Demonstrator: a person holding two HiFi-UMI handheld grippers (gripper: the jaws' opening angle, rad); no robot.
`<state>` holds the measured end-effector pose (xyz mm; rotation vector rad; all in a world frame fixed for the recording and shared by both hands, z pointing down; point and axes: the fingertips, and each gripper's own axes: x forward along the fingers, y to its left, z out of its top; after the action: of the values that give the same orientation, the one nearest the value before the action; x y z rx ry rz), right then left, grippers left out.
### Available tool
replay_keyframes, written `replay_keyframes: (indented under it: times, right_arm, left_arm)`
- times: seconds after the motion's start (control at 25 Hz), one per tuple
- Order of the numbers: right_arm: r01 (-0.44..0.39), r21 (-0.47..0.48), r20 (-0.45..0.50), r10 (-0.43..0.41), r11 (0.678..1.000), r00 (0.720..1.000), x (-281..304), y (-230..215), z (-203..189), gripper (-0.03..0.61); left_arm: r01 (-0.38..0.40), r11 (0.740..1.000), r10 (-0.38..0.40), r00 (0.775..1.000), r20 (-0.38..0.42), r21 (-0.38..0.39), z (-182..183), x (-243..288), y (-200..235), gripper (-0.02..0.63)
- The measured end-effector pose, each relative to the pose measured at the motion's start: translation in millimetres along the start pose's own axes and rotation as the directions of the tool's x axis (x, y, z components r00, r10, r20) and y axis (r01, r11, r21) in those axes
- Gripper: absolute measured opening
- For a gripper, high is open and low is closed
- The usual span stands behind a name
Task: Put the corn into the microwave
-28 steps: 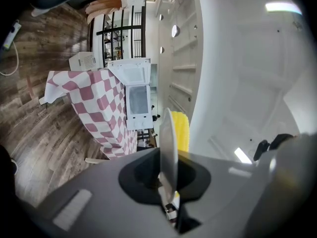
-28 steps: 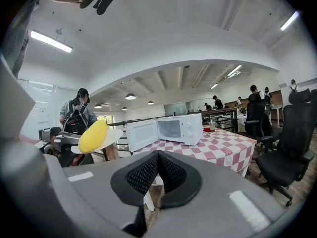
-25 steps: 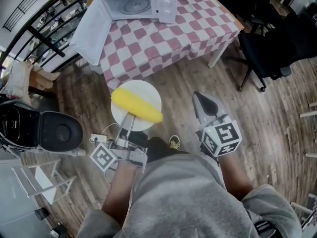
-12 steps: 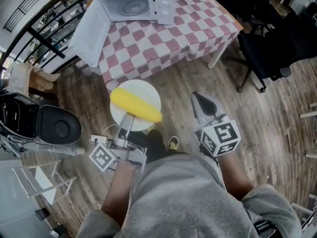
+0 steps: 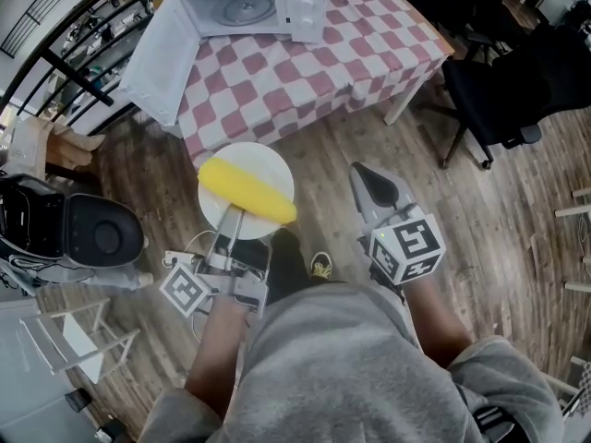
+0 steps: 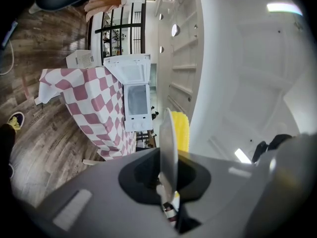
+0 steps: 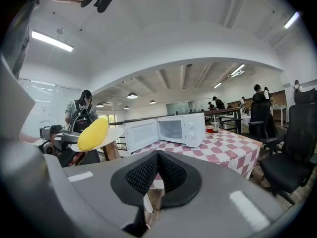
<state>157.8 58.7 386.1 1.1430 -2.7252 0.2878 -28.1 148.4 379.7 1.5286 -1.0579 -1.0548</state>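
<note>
Your left gripper [image 5: 235, 218]: jaws clenched on rim of plate [image 5: 263, 160], thin edge pinched between pads. Plate white, round, smooth. Corn [image 5: 247, 192] lies across plate: yellow, long, ribbed, just beyond your left jaw tips. Your right gripper [image 5: 367, 178]: jaws pressed together, mesh-textured black pads meeting, nothing between them. Microwave [image 5: 251, 7] white, boxy, door swung open, on red-and-white checked tablecloth [image 5: 305, 72], well apart from corn.
</note>
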Motion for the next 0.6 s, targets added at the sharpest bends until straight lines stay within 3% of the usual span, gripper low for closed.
replay_keyframes:
  times: [0.6]
  right_arm:
    - [0.0, -0.007, -0.043, 0.0, 1.0, 0.999, 110.3, -21.1, 21.3, -0.003]
  left_arm:
    - [-0.008, 1.0, 0.008, 1.0, 0.003, -0.003, 82.5, 76.8, 32.0, 0.015]
